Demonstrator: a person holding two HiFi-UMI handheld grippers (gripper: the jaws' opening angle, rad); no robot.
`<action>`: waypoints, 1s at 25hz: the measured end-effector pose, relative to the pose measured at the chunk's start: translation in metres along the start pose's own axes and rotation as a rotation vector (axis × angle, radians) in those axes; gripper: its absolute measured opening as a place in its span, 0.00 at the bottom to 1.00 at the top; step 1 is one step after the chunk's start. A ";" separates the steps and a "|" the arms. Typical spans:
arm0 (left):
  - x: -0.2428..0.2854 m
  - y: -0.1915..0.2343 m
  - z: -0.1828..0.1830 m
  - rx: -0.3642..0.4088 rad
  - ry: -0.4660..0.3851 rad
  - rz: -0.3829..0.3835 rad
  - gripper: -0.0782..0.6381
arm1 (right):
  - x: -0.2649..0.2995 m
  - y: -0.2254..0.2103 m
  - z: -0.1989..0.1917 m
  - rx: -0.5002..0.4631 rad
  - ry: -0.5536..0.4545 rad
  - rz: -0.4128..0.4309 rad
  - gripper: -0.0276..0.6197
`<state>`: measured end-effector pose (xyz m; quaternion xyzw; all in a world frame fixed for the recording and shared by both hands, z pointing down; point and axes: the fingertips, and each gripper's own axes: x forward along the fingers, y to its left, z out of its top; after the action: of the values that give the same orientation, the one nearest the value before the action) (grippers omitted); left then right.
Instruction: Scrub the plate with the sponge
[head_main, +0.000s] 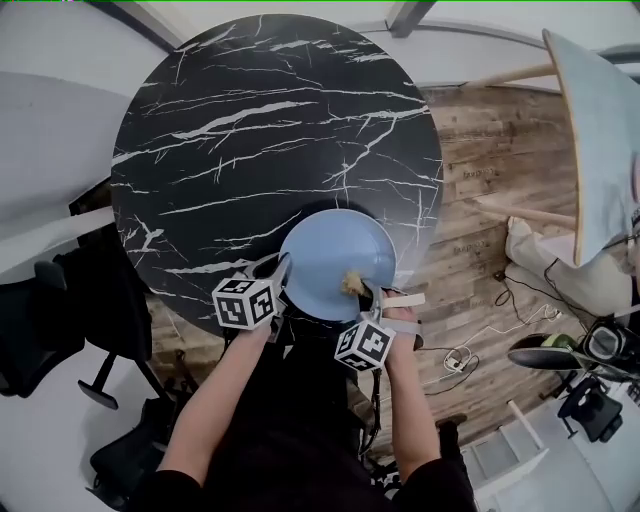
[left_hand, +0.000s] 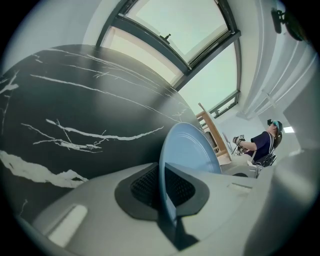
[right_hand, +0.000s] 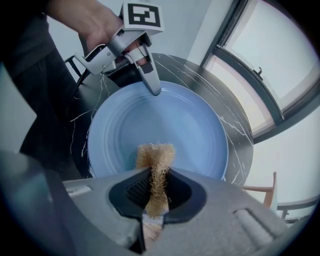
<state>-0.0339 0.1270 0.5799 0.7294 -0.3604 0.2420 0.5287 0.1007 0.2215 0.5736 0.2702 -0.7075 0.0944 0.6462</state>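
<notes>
A light blue plate (head_main: 335, 255) lies at the near edge of the round black marble table (head_main: 250, 130). My left gripper (head_main: 283, 270) is shut on the plate's left rim; in the left gripper view the rim (left_hand: 192, 150) runs edge-on between the pads of the left gripper (left_hand: 167, 192). My right gripper (head_main: 362, 290) is shut on a tan fibrous sponge (head_main: 352, 284) over the plate's near right part. In the right gripper view the sponge (right_hand: 156, 160) sticks out of the right gripper (right_hand: 156, 185) onto the plate (right_hand: 190, 130), and the left gripper (right_hand: 152, 87) pinches the far rim.
A black chair (head_main: 60, 310) stands to the left of the table. Cables (head_main: 470, 350) lie on the wooden floor to the right, beside a pale round tabletop (head_main: 600, 140). A seated person (left_hand: 265, 142) is far off in the left gripper view.
</notes>
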 end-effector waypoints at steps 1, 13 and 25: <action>0.000 0.000 0.000 0.000 0.000 -0.001 0.14 | -0.001 0.005 0.001 0.002 -0.001 0.006 0.11; 0.001 -0.001 0.003 0.058 0.008 -0.007 0.14 | -0.007 0.038 0.023 0.132 -0.085 0.078 0.11; -0.015 -0.009 0.010 0.167 0.010 -0.043 0.21 | -0.077 -0.025 0.036 0.592 -0.374 -0.206 0.11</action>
<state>-0.0361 0.1237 0.5602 0.7773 -0.3204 0.2635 0.4730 0.0834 0.2033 0.4883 0.5279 -0.7246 0.1783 0.4056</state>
